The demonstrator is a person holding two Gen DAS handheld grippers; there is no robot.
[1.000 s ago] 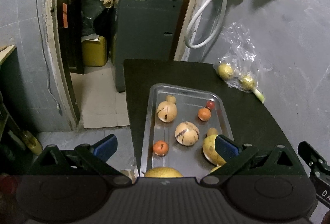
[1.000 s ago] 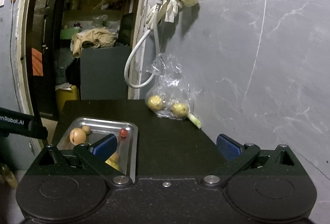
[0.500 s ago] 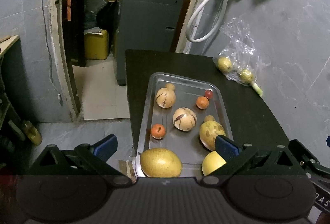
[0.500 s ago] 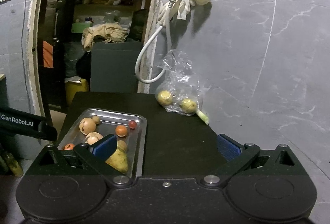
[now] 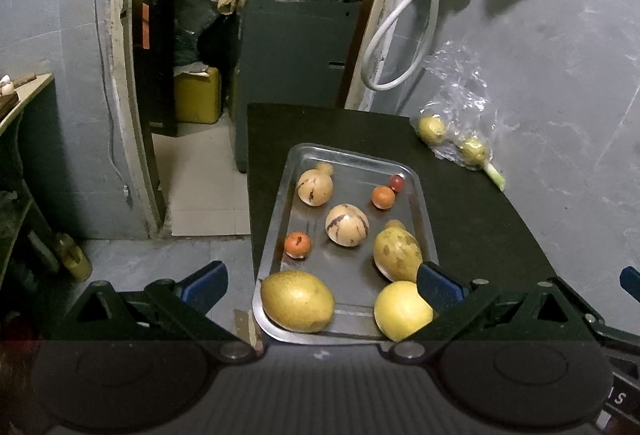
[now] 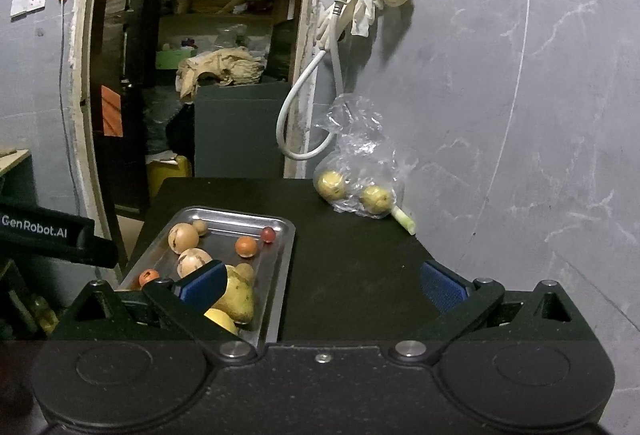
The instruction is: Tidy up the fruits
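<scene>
Both of my jaws stand wide apart and grasp nothing: my left gripper (image 5: 320, 285) hangs above the near end of the metal tray (image 5: 416, 191), and my right gripper (image 6: 322, 281) hangs above the bare part of the black table (image 6: 352, 259), to the right of the tray. On the side of my left gripper, as my right camera sees it, I can read the white writing "GenRobot.AI" (image 6: 34, 231); at the lower right edge of my left camera view a few white letters show on my right gripper, but they are cut off and I cannot read them. The tray lies along the left edge of the table, and all the loose fruits are inside it. At its near edge lie a big yellow-brown fruit (image 5: 298, 301) on the left and a smooth yellow fruit (image 5: 400, 311) on the right, the second one partly behind my right finger. Just beyond it lies a spotted pear-shaped fruit (image 5: 396, 249). In the middle is a pale round fruit with brown streaks (image 5: 346, 225), and a similar one (image 5: 315, 187) lies nearer the far left corner. A small orange fruit (image 5: 297, 245) is at the left side, another small orange fruit (image 5: 383, 197) is toward the far right corner, with a small red fruit (image 5: 397, 182) just beside it. At the far right corner of the table a clear plastic bag (image 6: 356, 155) leans on the grey wall and holds two yellow-green fruits (image 6: 331, 185).
</scene>
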